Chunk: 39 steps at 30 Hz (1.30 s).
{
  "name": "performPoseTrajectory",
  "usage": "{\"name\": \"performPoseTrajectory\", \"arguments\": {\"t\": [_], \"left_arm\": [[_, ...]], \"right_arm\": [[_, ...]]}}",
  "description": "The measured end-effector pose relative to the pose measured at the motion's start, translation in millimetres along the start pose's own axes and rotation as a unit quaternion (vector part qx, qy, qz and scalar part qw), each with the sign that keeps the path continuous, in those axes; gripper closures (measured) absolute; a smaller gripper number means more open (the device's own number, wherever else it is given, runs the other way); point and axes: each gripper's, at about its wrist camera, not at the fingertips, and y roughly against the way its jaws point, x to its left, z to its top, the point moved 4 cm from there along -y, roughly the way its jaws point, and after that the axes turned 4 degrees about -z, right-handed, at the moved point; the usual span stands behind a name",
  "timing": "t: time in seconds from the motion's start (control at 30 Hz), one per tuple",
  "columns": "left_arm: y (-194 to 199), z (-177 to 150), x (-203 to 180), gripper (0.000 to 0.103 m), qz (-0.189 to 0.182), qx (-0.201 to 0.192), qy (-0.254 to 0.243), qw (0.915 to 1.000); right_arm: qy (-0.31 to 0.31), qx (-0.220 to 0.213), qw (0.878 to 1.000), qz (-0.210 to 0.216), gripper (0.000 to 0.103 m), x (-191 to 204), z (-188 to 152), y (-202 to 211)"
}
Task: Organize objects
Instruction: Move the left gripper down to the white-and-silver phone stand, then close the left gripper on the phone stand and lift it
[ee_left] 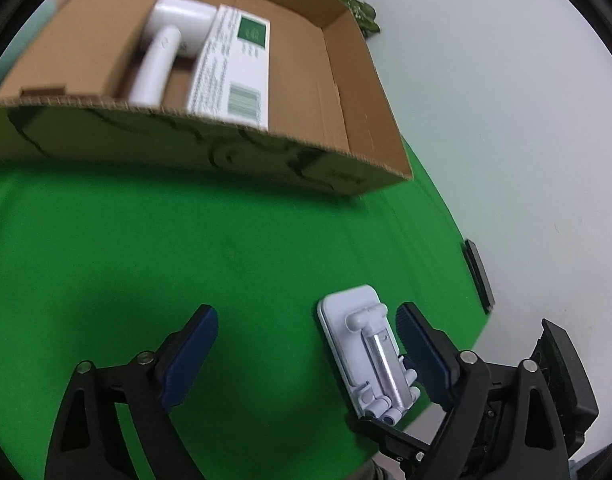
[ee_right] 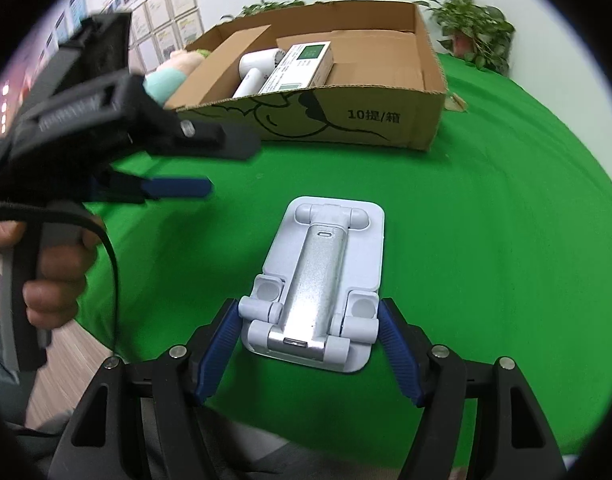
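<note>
white plastic and a brushed silver arm make up the folding phone stand (ee_right: 320, 280), lying flat on the green-covered counter (ee_right: 486, 240), nearest to the right hand-held gripper (ee_right: 310, 344). its blue pads (ee_right: 216, 354) sit either side of the stand's hinged end, apart and not yet pressing as far as i can tell, lined up across the narrow width where a squeeze would likely bite best.

from the left hand-held gripper (ee_left: 306, 352), the same stand (ee_left: 366, 352) sits at about four o'clock, just inside its right pad (ee_left: 420, 356). the jaws are spread wide with nothing between them; it seems to be hanging off to the side, out of the way of the right one.

further off, toward twelve o'clock, a cardboard box (ee_right: 386, 120) stands open-topped on the counter. it already holds a white hair dryer (ee_right: 254, 70) and a white carton with a green label (ee_right: 302, 66), lying side by side at the left end. bare floor remains on its right, probably where the stand belongs. a plush toy (ee_right: 174, 70) rests outside the box's left wall, and potted plants (ee_right: 474, 28) stand beyond.
</note>
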Motion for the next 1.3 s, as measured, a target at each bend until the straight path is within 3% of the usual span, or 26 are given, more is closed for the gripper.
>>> {"name": "performPoseTrajectory", "arguments": {"t": [0.23,0.43,0.57,0.6,0.73,0.93,1.0,1.3], "left_arm": [[-5.8,-19.5,-12.1,0.020,-0.031,0.023,-0.022,0.9990],[-9.9,-28.5,-13.2,0.044,-0.053,0.038,-0.023,0.9976],[-12.1,-39.2,-19.6,0.059,-0.074,0.049,-0.020,0.9958],[-11.2,-40.1,-21.2,0.065,-0.079,0.047,-0.021,0.9955],[-7.1,-40.6,-25.5,0.068,-0.075,0.039,-0.028,0.9960],[11.9,-36.0,-31.5,0.081,-0.074,0.013,-0.042,0.9963],[21.1,-32.4,-34.8,0.091,-0.072,0.001,-0.051,0.9961],[55.0,-4.1,-47.3,0.092,-0.067,-0.044,-0.081,0.9935]], "right_arm": [[-0.070,-0.001,0.997,0.033,0.034,-4.9,0.7,4.2],[-0.110,-0.005,0.991,0.083,0.034,-4.2,-0.3,4.4],[-0.114,-0.009,0.989,0.089,0.035,2.2,-1.2,4.3],[-0.114,-0.010,0.989,0.089,0.035,2.9,-1.1,4.1],[-0.111,-0.011,0.990,0.090,0.035,7.1,-0.3,4.0],[-0.105,-0.016,0.990,0.088,0.036,17.8,1.5,3.3],[-0.098,-0.028,0.991,0.085,0.036,21.6,5.6,5.1],[-0.065,-0.083,0.992,0.070,0.036,32.9,40.7,17.8]]}}
